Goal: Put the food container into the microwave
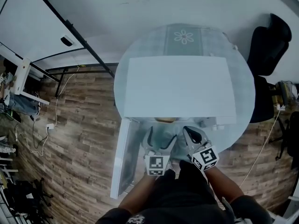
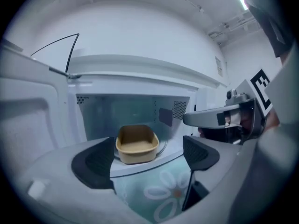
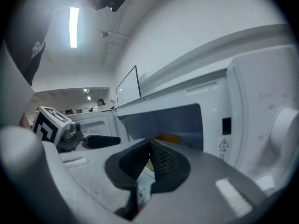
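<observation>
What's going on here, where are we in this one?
A person stands at a round table with a gripper in each hand, facing a white microwave whose door is swung open. The tan food container sits inside the cavity, and nothing touches it. The left gripper is open and empty in front of the opening. The right gripper beside it is shut on nothing. The door is not yet closed.

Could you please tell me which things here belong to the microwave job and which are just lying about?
Job: food container, inside the microwave; its open door; left gripper, open; right gripper, shut.
Lying about: black chair; floor cables; floral mat.
</observation>
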Demonstrator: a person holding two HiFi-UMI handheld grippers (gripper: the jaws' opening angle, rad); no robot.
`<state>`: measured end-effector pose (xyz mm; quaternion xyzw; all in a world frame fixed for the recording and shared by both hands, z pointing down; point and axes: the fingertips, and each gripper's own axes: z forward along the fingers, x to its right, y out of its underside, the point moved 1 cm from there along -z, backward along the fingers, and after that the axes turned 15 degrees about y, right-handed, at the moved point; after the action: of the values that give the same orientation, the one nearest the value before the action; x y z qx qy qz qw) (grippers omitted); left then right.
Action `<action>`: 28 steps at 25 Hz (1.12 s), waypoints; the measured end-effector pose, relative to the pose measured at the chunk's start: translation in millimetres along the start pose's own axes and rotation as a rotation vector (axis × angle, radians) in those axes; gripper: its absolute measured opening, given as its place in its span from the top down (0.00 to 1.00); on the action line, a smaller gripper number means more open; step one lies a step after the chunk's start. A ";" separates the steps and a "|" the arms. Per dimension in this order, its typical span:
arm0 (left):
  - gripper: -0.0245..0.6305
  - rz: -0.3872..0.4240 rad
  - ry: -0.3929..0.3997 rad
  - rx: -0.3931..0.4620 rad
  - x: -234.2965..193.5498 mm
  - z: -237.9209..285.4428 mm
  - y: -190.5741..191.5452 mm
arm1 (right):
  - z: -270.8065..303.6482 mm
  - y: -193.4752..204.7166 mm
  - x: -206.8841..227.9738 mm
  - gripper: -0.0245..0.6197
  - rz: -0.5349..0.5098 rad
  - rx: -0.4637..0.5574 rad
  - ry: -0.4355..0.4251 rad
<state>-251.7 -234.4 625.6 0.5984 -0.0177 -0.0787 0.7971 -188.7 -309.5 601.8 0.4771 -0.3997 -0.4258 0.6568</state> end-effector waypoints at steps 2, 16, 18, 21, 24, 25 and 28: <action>0.31 0.005 0.022 0.034 6.8 -5.1 -16.6 | -6.3 -18.2 -1.9 0.96 0.015 0.034 0.010; 0.96 0.083 0.071 0.172 30.8 -52.3 -91.5 | -43.9 -94.2 -55.1 0.96 -0.031 0.189 -0.016; 0.96 0.087 0.082 0.190 34.9 -55.5 -97.8 | -50.2 -102.9 -55.3 0.96 -0.050 0.205 -0.014; 0.96 0.091 0.090 0.206 36.0 -59.7 -107.0 | -55.6 -116.8 -52.6 0.96 -0.066 0.229 0.001; 0.96 0.102 0.080 0.220 33.1 -69.5 -115.5 | -60.9 -128.5 -54.5 0.96 -0.080 0.254 0.010; 0.96 0.102 0.069 0.225 31.3 -73.2 -118.4 | -63.1 -132.2 -56.3 0.96 -0.087 0.263 0.009; 0.95 0.101 0.037 0.233 23.3 -82.1 -125.5 | -67.4 -142.1 -63.6 0.96 -0.100 0.289 -0.001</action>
<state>-231.7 -193.8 480.8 0.6867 -0.0423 -0.0247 0.7253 -171.4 -256.3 441.7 0.5858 -0.4327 -0.3962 0.5591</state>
